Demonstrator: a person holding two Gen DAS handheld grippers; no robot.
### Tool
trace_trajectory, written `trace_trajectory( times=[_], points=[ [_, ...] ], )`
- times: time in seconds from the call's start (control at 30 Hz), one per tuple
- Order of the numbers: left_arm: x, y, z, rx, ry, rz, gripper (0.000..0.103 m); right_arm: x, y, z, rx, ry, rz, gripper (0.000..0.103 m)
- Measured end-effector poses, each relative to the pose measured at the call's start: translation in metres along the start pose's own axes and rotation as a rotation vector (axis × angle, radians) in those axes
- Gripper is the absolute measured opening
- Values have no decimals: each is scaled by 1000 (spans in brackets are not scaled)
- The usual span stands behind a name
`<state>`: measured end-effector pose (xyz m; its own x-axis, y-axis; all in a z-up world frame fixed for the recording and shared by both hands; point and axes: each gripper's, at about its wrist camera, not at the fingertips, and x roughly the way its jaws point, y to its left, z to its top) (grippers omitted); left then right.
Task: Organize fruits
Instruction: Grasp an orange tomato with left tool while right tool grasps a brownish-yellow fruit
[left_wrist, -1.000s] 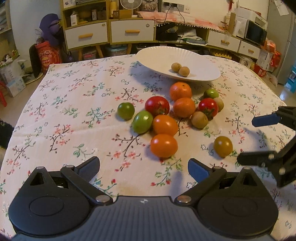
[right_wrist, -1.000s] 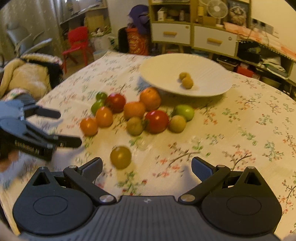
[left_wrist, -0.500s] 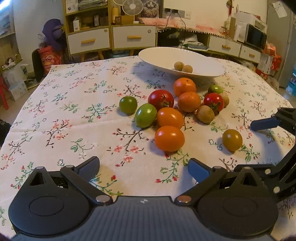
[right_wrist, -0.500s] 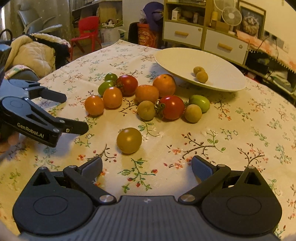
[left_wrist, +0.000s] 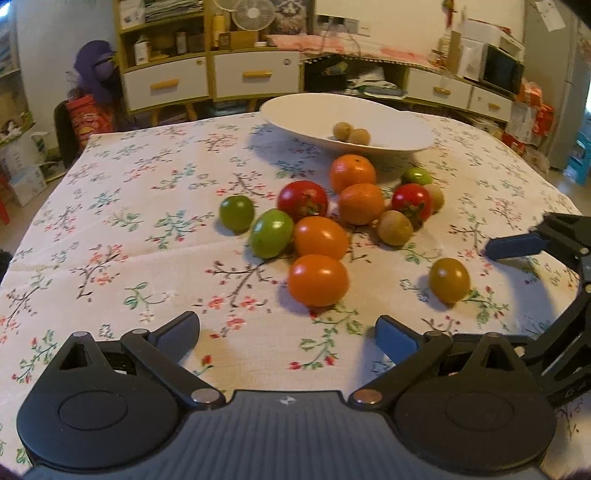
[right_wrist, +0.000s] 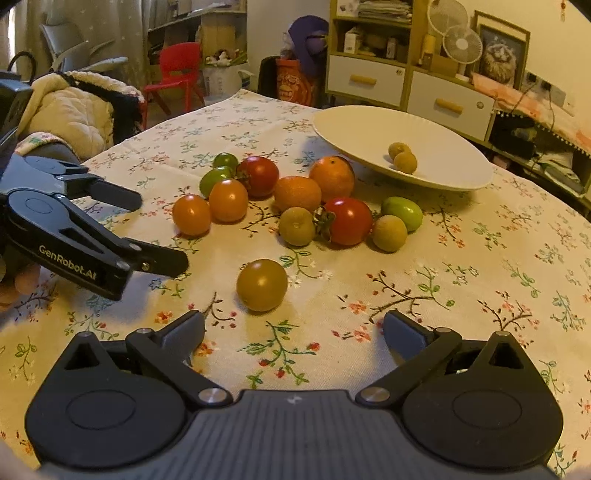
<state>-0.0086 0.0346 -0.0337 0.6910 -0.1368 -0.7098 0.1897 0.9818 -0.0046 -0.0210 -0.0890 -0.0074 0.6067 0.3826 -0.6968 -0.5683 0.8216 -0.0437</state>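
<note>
Both grippers, left (left_wrist: 288, 334) and right (right_wrist: 294, 330), have dropped closer to the fruit, jaws apart.

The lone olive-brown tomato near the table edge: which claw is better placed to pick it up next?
Right, probably. The lone olive-brown tomato lies just ahead of the open right claw, nearly centred between its fingers. The left claw, also open, faces an orange tomato instead; the olive one sits off to its right.
</note>
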Motion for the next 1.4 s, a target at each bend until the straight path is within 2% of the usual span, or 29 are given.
trace_trajectory(
  times=[0.17, 0.23, 0.37, 0.6, 0.77, 0.93, 1.4],
  points=[
    [1, -6, 2, 16, -11, -29, 96, -1, 6, 2, -32, -14, 35, 91],
    [2, -6, 3, 14, -19, -33, 90, -1, 7, 4, -35, -17, 45, 86],
    [2, -6, 8, -6, -32, -55, 76, -1, 9, 6, -37, -28, 57, 70],
    [3, -10, 12, -21, -45, -81, 52, -2, 10, 9, -38, -40, 59, 53],
    [3, -9, 15, -35, -45, -82, 38, -3, 8, 11, -37, -47, 63, 36],
    [4, -10, 16, -37, -41, -82, 37, -2, 8, 13, -42, -42, 72, 26],
    [-2, -12, 21, -48, -49, -92, 37, -5, 3, 18, -12, -55, 84, 26]
  ],
)
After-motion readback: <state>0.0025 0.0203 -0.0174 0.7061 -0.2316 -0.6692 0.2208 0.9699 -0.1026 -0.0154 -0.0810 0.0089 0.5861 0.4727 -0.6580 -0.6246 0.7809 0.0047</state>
